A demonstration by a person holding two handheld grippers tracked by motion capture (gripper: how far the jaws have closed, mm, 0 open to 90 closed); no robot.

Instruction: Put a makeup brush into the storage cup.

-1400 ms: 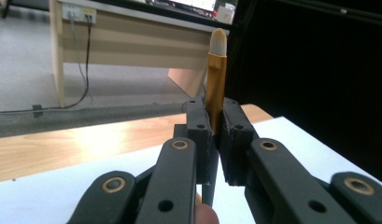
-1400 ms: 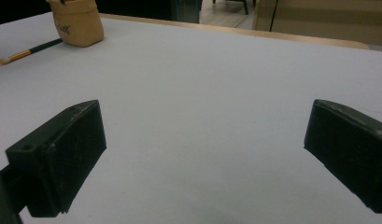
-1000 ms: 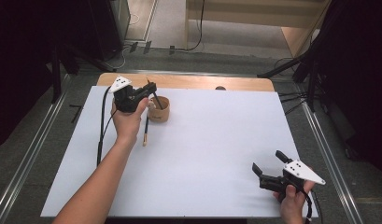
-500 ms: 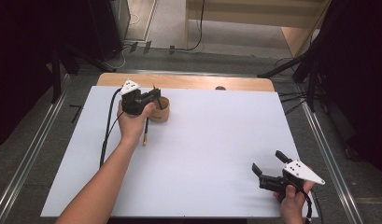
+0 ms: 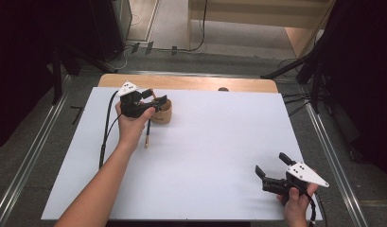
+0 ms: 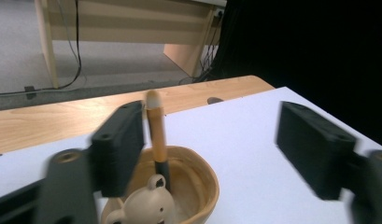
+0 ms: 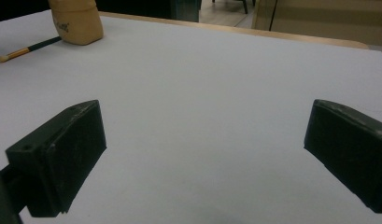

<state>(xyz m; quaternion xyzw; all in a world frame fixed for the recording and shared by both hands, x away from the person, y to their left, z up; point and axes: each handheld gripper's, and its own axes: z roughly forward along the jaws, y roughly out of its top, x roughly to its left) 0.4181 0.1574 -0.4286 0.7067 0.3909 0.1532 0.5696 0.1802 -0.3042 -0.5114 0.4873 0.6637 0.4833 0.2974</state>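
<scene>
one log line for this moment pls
left gripper: jaws just opened, brush stands in cup | right gripper: open, idle

The right hand-held gripper [image 7: 205, 154] is seen with jaws wide apart over the white surface [image 7: 216, 79]; a cup [image 7: 76, 21] and brush [image 7: 27, 49] are seen far off.

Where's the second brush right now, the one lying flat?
In the high view, the brush on the table lies far-left on the white table, just left of the tan cup, beside the left hand.
</scene>
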